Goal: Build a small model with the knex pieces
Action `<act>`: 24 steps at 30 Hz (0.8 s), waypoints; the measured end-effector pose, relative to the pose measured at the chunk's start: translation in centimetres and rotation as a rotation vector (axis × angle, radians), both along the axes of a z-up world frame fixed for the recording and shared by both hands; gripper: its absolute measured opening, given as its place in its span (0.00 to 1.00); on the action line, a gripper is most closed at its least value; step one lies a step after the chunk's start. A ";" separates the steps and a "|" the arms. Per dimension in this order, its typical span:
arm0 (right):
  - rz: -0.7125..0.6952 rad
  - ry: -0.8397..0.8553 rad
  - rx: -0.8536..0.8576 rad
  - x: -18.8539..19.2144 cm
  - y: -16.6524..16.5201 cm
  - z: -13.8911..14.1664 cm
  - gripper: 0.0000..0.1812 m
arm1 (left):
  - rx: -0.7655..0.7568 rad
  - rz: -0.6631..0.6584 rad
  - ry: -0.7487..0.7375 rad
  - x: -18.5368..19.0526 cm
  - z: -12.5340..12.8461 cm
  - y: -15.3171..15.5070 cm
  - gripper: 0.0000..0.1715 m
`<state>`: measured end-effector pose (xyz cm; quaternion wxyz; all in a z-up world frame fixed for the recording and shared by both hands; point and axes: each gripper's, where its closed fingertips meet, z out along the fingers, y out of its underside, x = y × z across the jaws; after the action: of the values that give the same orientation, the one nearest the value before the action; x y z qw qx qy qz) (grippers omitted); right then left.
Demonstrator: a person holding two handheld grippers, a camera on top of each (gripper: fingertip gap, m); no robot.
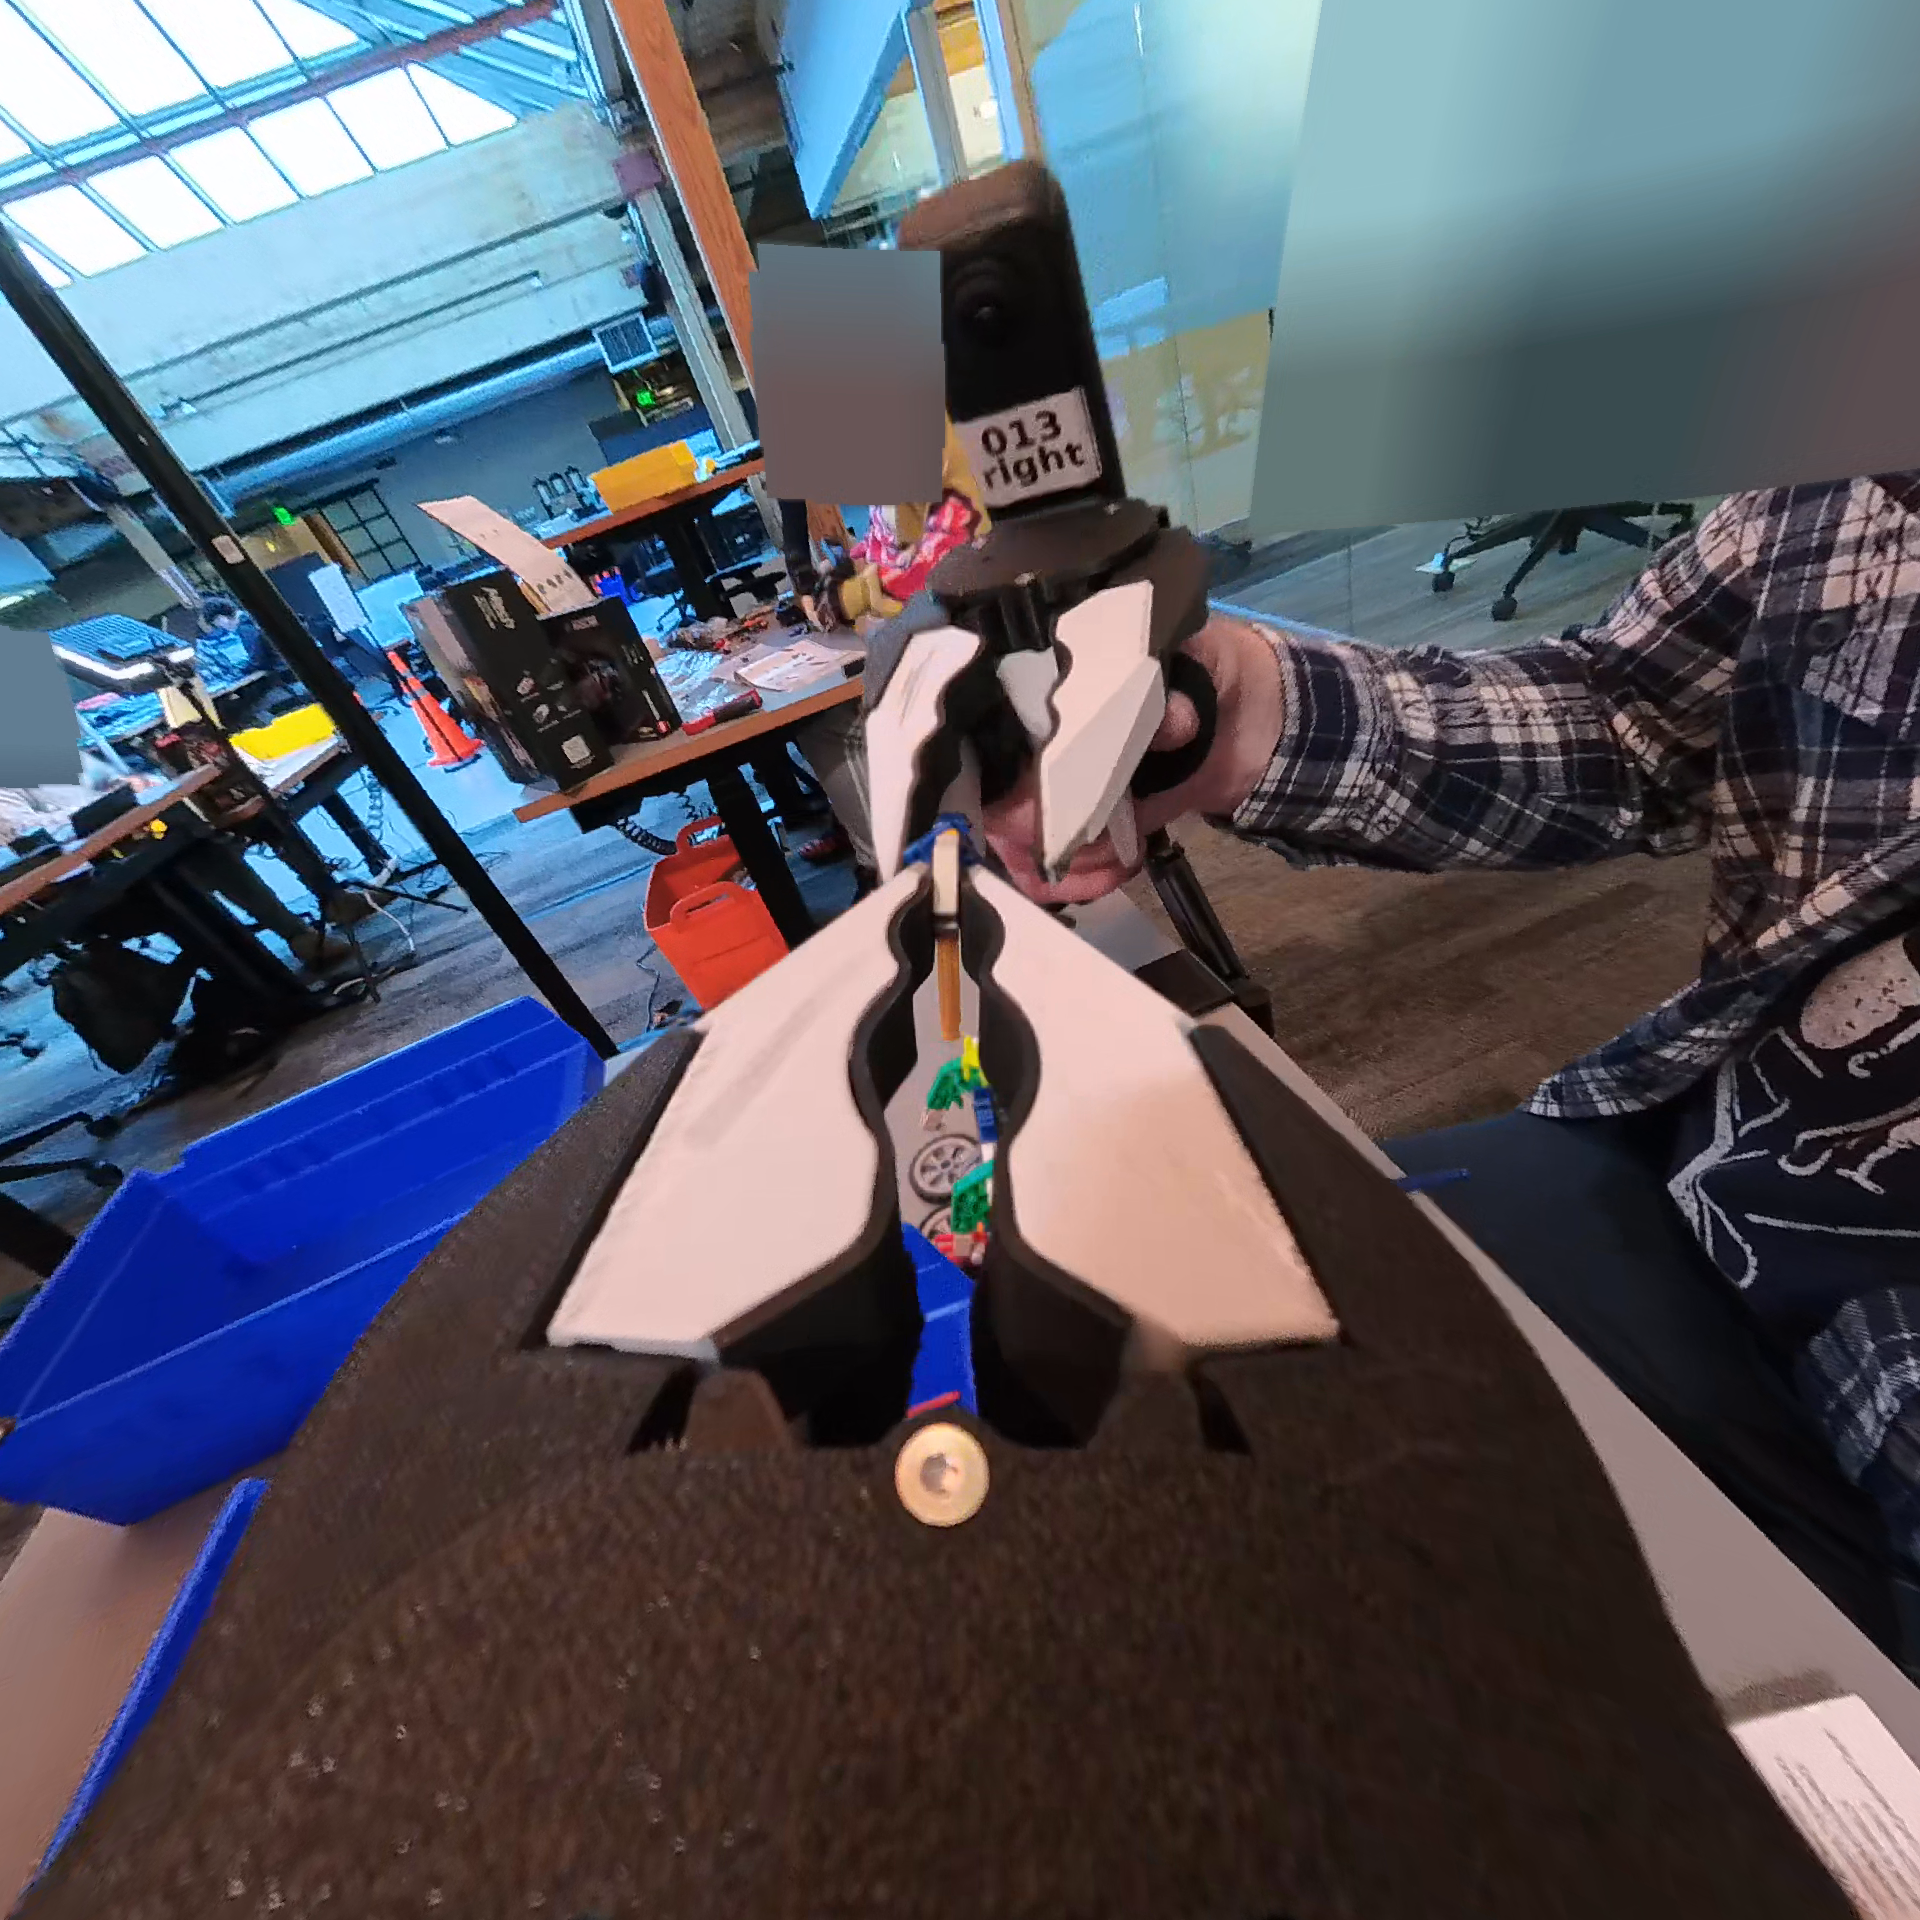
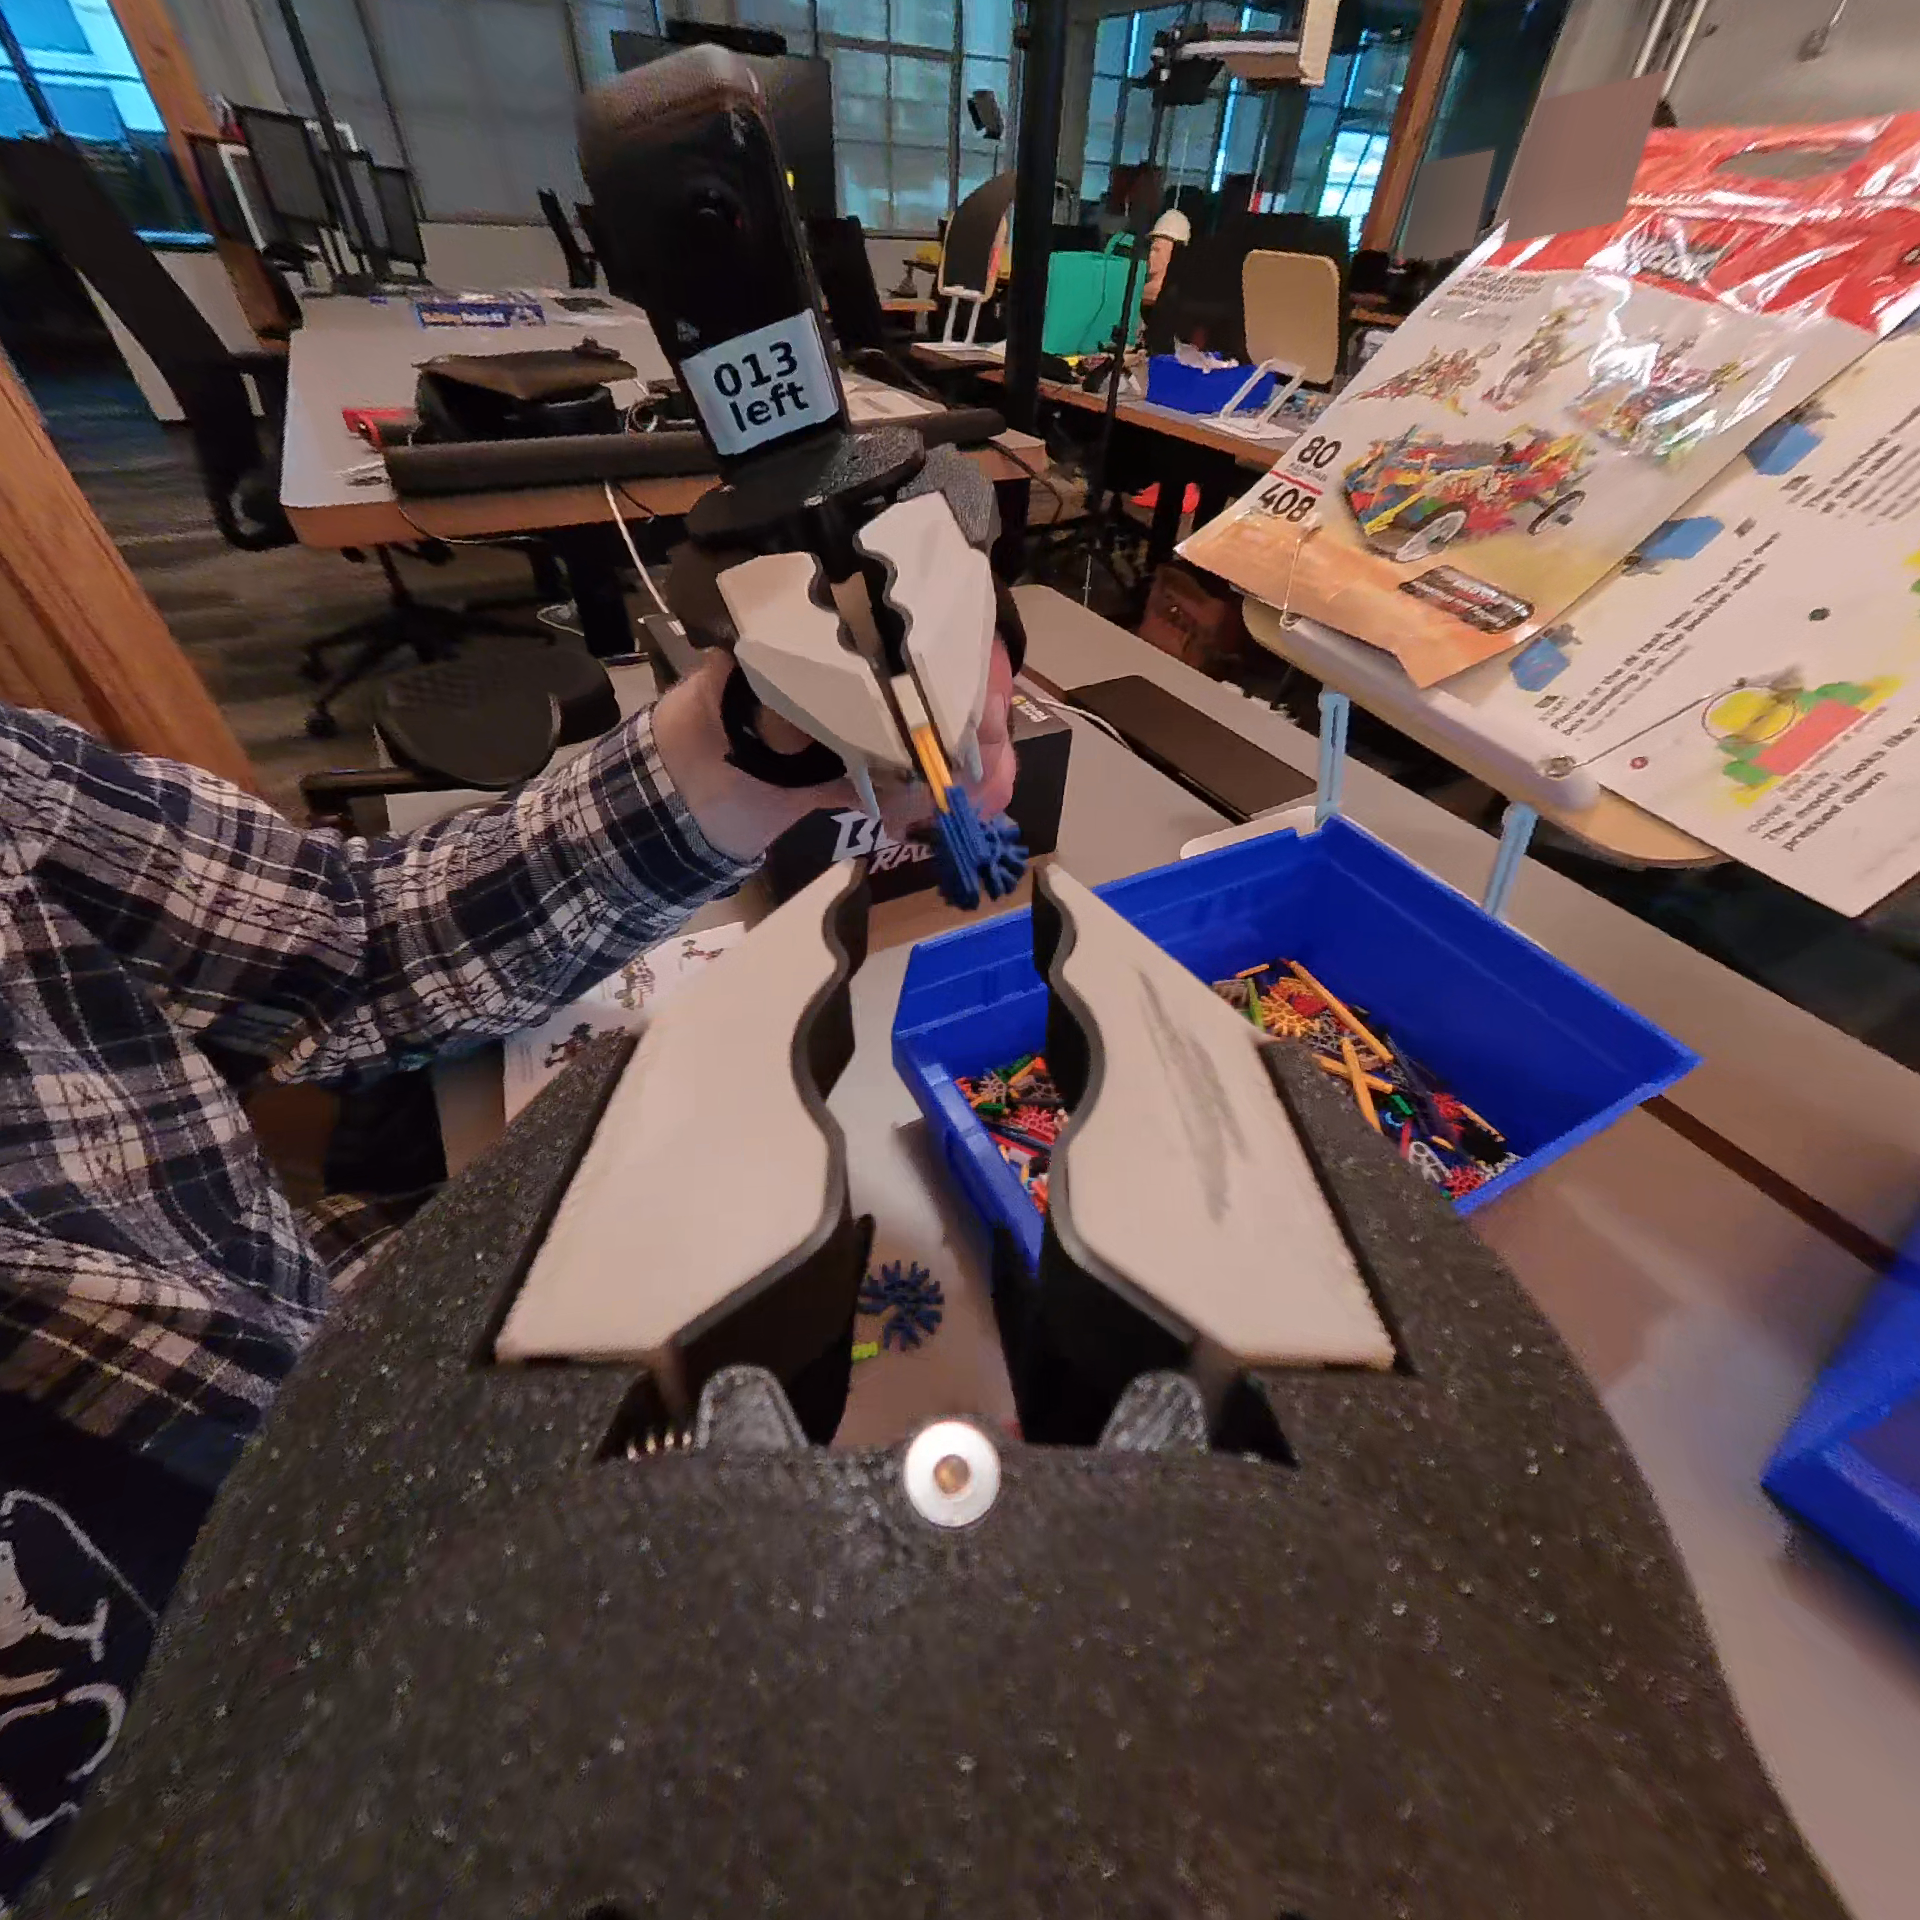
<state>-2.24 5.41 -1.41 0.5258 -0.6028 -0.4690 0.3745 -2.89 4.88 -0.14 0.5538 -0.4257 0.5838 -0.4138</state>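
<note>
My left gripper (image 1: 948,883) is shut on a thin yellow rod (image 1: 949,987) and holds it in the air. A blue snowflake-shaped connector (image 1: 945,837) sits on the rod's far end. In the right wrist view the left gripper (image 2: 930,743) points down toward me with the rod (image 2: 928,756) and the blue connector (image 2: 977,847). My right gripper (image 2: 945,878) is open and empty, its tips just short of the connector, one on each side. It also shows in the left wrist view (image 1: 977,868), facing the left gripper. A person's hands hold both.
A blue bin (image 2: 1351,883) with several coloured rods and connectors stands to the right. A loose blue connector (image 2: 899,1304) lies on the grey table. A stand (image 2: 1455,665) holds toy packaging and instruction sheets. Another blue bin (image 1: 260,1247) is at the left. A small wheeled model (image 1: 951,1153) lies below. The grippers are tip to tip, or close to it.
</note>
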 end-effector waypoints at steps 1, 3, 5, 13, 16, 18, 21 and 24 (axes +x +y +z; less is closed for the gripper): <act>0.004 0.003 -0.009 0.0 0.0 -0.1 0.18 | -0.004 -0.015 -0.012 -0.1 0.2 -0.2 0.00; 0.022 0.036 -0.031 -0.1 -0.1 0.0 0.16 | -0.005 -0.025 -0.023 -0.1 0.3 -0.3 0.00; 0.052 0.073 -0.048 -0.3 -0.5 0.3 0.13 | -0.001 -0.038 -0.021 -0.1 0.2 -0.6 0.00; 0.009 0.114 0.007 -0.3 0.0 0.9 0.08 | 0.028 -0.014 -0.045 0.0 0.7 -0.4 0.00; -0.100 0.049 0.130 -0.1 1.0 1.1 0.07 | 0.052 0.038 -0.046 0.1 0.7 0.3 0.00; -0.177 0.000 0.210 0.0 1.8 1.3 0.07 | 0.067 0.090 -0.040 0.2 0.7 1.0 0.00; -0.271 -0.057 0.305 0.1 2.8 1.5 0.07 | 0.103 0.164 -0.022 0.2 0.6 2.0 0.01; -0.349 -0.098 0.364 0.2 3.8 1.5 0.06 | 0.146 0.249 0.022 0.2 0.1 3.1 0.01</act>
<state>-2.04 9.18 0.13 0.6588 -0.5875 -0.4425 0.1580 -2.71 8.02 -0.01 0.6239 -0.4579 0.5611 -0.2938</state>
